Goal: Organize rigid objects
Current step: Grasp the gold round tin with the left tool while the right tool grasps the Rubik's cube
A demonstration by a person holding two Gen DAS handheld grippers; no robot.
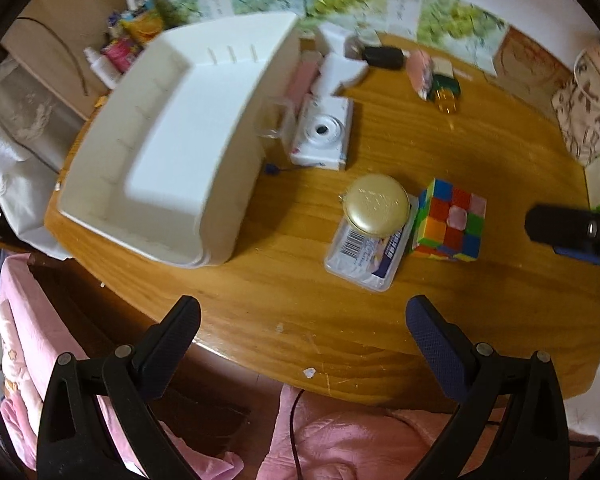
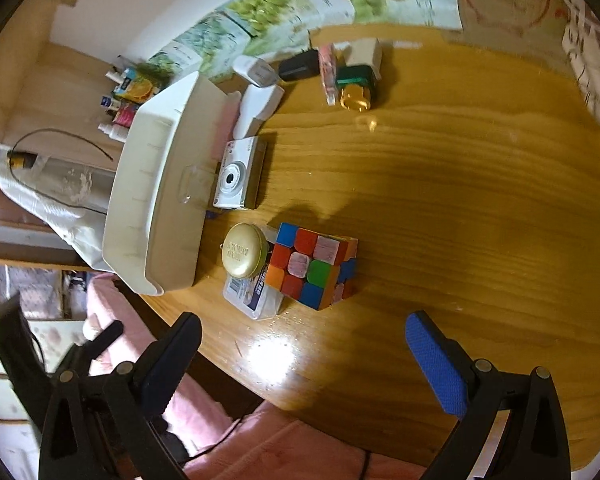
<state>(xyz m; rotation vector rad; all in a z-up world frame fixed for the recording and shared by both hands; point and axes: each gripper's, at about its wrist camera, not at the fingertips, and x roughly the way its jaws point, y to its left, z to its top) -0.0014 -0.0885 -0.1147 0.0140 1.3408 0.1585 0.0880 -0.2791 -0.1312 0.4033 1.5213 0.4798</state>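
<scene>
A white plastic bin (image 1: 168,152) (image 2: 156,200) stands empty at the table's left. Beside it lies a white camera (image 1: 322,136) (image 2: 238,174). A gold round case (image 1: 378,204) (image 2: 244,250) rests on a clear flat box (image 1: 366,256) (image 2: 254,296), with a colourful puzzle cube (image 1: 450,220) (image 2: 314,264) touching it on the right. My left gripper (image 1: 302,336) hangs open over the near table edge. My right gripper (image 2: 304,344) is open too, near the front edge, short of the cube. Part of the right gripper (image 1: 576,228) shows at the left wrist view's right edge.
At the back of the wooden table (image 1: 480,152) (image 2: 460,200) lie white boxes (image 1: 340,68) (image 2: 260,100), a black item (image 1: 384,56) (image 2: 300,65), a pink packet (image 1: 418,72) (image 2: 328,72) and a green-and-gold bottle (image 1: 446,94) (image 2: 356,88). Pink fabric (image 1: 340,440) lies below the front edge. A patterned bag (image 1: 588,108) sits right.
</scene>
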